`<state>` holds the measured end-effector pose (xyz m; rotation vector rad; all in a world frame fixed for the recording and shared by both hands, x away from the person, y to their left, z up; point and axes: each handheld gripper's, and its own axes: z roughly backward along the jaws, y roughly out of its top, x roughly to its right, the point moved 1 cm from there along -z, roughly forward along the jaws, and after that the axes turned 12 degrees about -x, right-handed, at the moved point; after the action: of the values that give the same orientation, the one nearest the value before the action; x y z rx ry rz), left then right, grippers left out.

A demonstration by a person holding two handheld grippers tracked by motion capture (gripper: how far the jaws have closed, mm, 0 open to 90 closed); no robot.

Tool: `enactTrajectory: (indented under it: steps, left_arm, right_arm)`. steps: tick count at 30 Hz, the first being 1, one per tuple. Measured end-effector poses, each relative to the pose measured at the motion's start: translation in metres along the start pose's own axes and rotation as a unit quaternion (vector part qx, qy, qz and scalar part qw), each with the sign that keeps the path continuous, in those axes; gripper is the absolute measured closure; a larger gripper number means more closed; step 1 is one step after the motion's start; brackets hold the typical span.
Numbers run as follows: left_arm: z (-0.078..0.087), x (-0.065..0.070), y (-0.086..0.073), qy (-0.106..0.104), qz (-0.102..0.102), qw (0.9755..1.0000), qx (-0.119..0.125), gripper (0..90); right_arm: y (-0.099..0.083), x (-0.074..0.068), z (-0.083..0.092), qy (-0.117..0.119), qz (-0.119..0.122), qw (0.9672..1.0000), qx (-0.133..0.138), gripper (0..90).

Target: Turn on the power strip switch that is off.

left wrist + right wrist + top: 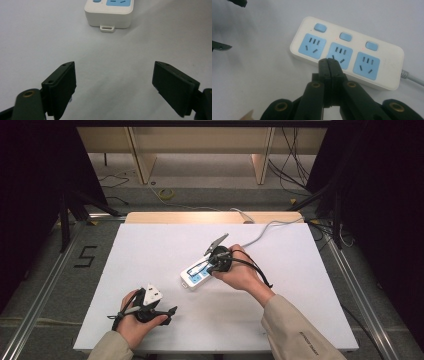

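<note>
Both hands carry a hand-held gripper. On my right hand-held gripper (329, 62) the jaws are pressed flat together with nothing between them, and their tips hang over the middle socket of the power strip (347, 52); I cannot tell whether they touch it. My left hand-held gripper (113, 87) has its jaws spread wide, empty, with bare counter between them, and in the high view it sits near the counter's front edge, well apart from the strip.

The power strip lies flat near the middle of the counter (150, 255), face up. It is white with three blue sockets in a row and a blue button beside each one. In the high view its long axis runs on a diagonal, from nearer me on the left to farther away on the right. Its cord (265, 232) leaves the far right end and trails off over the counter's back edge. The other short end, with a small hanging tab, points toward my left hand-held gripper.

The counter is covered in plain white, with a strip of pale wood showing along its back edge. Around it the floor (45, 270) is grey and carries a black "5" mark on the left. Loose cables lie on the floor beyond, and dark curtains hang on both sides.
</note>
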<state>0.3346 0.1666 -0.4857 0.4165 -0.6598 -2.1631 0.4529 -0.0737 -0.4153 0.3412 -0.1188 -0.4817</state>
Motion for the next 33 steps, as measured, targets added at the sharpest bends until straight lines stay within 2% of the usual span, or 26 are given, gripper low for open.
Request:
enactTrajectory:
  steps: [33]
  left_arm:
    - [0.0, 0.001, 0.0, 0.0, -0.001, 1.0, 0.001, 19.2]
  right_arm:
    - [0.023, -0.003, -0.016, 0.003, 0.003, 1.0, -0.009, 90.0]
